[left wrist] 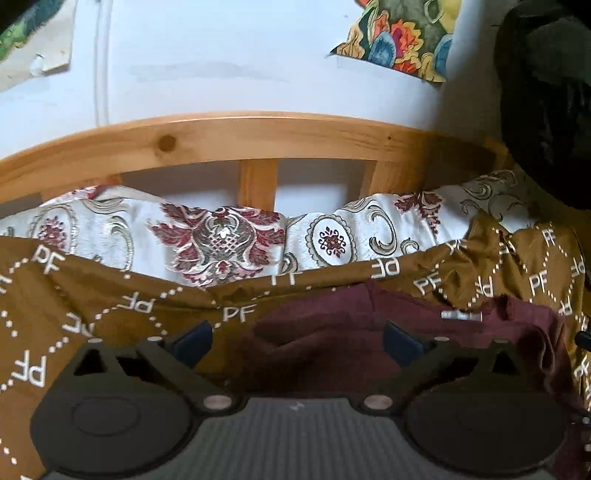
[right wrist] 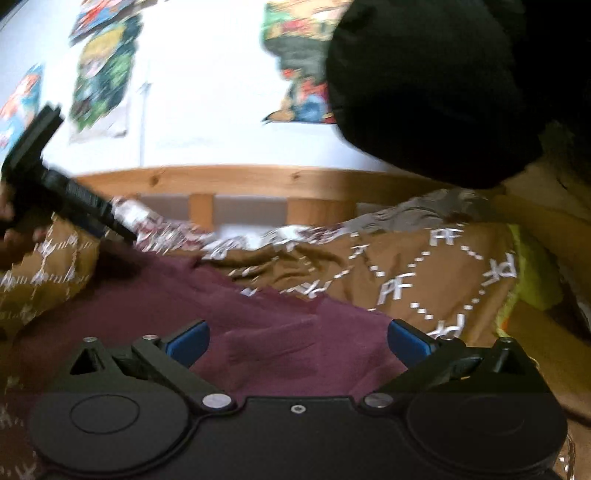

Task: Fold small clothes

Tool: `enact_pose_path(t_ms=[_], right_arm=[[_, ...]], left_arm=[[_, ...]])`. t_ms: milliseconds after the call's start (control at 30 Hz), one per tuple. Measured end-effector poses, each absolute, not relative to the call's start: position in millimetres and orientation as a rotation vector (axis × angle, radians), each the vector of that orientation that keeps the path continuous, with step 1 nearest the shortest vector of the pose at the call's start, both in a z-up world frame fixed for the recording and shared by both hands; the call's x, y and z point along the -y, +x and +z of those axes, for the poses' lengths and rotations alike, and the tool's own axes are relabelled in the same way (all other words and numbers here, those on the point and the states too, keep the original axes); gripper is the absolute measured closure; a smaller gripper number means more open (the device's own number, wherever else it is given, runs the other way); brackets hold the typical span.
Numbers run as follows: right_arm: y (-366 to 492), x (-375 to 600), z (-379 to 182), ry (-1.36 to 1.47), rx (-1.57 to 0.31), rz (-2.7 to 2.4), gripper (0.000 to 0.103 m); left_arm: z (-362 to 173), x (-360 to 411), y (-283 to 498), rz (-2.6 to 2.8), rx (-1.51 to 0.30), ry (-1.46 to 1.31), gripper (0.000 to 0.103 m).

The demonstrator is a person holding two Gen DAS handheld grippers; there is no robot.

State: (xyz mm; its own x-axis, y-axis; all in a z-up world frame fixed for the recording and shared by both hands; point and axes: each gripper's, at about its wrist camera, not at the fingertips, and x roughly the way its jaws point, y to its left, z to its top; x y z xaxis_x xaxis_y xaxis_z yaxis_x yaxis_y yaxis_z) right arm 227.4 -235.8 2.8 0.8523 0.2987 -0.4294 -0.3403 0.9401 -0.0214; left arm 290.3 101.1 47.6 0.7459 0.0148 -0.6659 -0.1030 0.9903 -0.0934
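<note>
A maroon garment [left wrist: 332, 343] lies on a brown bedspread [left wrist: 66, 295] printed with white "PF" letters. My left gripper [left wrist: 297, 345] is open, its blue pads spread wide just above the garment's left part. In the right wrist view the same maroon garment [right wrist: 258, 317] spreads across the bedspread [right wrist: 424, 266]. My right gripper [right wrist: 297, 341] is open and empty over the garment's right part. The left gripper's black body [right wrist: 62, 199] shows at the far left of the right wrist view, which is blurred.
A wooden bed rail [left wrist: 258, 136] runs across the back, with patterned white and red pillows [left wrist: 221, 236] below it. A black object [right wrist: 424, 85] hangs at the upper right. A yellow cloth [right wrist: 528, 273] lies at the bedspread's right edge. Colourful posters [left wrist: 402, 33] hang on the white wall.
</note>
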Motion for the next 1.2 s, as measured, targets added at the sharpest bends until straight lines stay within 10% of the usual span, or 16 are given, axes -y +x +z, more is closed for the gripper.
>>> enact_pose_path(t_ms=[267,333,400,667,967,1133,1200], right_arm=[[220,202,-27,-0.348,-0.48,0.305,0.021],[221,204,-29,-0.344,-0.475,0.281,0.044],[222,211,-26,-0.298,-0.47,0.261,0.093],[234,277,-7,-0.03,-0.448,0.049,0.099],[242,282,-19,-0.008,-0.503,-0.001,0.093],[237,285,-12,0.031,-0.482,-0.025,0.054],[230,281,-7,0.015,-0.456,-0.026,0.02]], left_arm=[[22,-97,270,0.136,-0.795,-0.039,0.002],[19,-97,268,0.153,-0.803,-0.026,0.002],[16,-97,270,0.184,-0.816,-0.008,0.002],[9,-109,274,0.229,-0.831,-0.087,0.002],[10,-113,264,0.25,-0.826,-0.097,0.002],[16,-119,243,0.259,-0.812,-0.139,0.001],[17,-121,232,0.265,-0.804,-0.146,0.001]])
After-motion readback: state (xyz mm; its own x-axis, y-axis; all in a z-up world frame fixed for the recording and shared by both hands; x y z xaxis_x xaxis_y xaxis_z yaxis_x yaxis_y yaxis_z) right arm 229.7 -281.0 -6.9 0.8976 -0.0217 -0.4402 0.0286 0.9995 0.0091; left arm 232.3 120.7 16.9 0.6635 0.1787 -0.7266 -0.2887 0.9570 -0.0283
